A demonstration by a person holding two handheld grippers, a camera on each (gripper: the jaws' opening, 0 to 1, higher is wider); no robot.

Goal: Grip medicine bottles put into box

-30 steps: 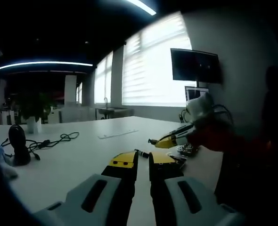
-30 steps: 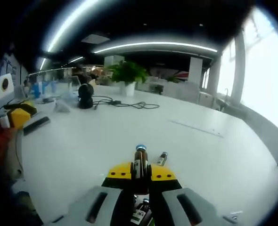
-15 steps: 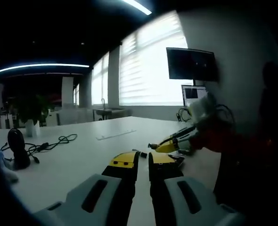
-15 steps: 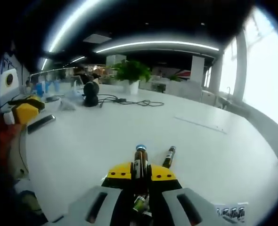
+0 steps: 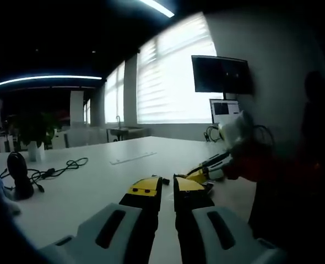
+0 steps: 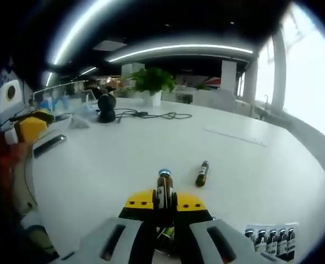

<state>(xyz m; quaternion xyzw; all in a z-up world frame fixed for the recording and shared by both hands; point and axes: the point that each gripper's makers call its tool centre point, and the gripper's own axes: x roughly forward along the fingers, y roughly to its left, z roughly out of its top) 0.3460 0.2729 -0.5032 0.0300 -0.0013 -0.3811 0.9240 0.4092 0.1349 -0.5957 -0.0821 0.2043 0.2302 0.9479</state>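
A brown medicine bottle (image 6: pixel 163 190) with a blue cap stands upright between the yellow jaws of my right gripper (image 6: pixel 163 202), which is shut on it. A second brown bottle (image 6: pixel 201 173) lies loose on the white table (image 6: pixel 124 159) just ahead to the right. The box (image 6: pixel 270 237) at the lower right holds several bottles in a row. In the left gripper view, my left gripper (image 5: pixel 167 187) hovers over the table with its jaws close together and nothing between them. The right gripper (image 5: pixel 200 174) comes in from the right, held by a red-sleeved arm (image 5: pixel 259 165).
A black round device (image 6: pixel 106 104) with cables (image 6: pixel 151 115), a potted plant (image 6: pixel 150 85) and a dark flat bar (image 6: pixel 47 145) sit at the far left of the table. A thin white strip (image 6: pixel 234 136) lies further right. A monitor (image 5: pixel 220 74) hangs on the wall.
The right gripper view has pulled back with the bottle still held. The loose bottle now lies further ahead and the box of bottles has come into view at the lower right.
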